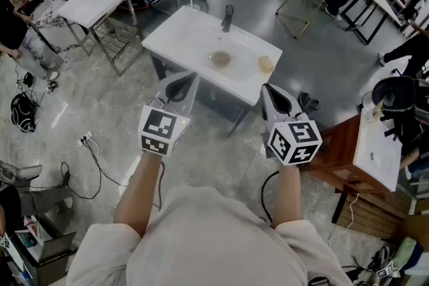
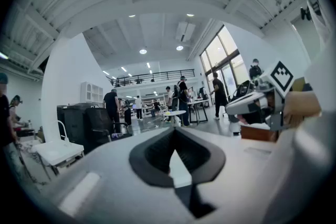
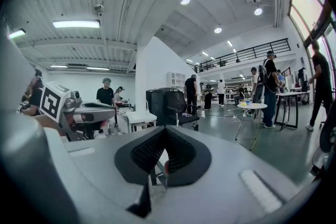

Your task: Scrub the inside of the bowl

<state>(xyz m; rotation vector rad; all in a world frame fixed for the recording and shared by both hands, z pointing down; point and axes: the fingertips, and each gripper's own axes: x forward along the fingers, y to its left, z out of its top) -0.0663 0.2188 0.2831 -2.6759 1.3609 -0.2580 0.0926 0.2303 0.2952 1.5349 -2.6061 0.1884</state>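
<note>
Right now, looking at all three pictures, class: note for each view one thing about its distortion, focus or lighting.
Head view: evenly lit, sharp, the white table bright without glare. Left gripper view: fisheye, black corners, the left tool soft up close, windows washed out. Right gripper view: same fisheye, ceiling lamp glaring, right tool soft too.

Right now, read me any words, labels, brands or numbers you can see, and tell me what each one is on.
No readable text in any view.
Left cube, on the left gripper: black-and-white square patterns only, no letters or digits.
Right cube, on the right gripper: the same kind of pattern, no text.
</note>
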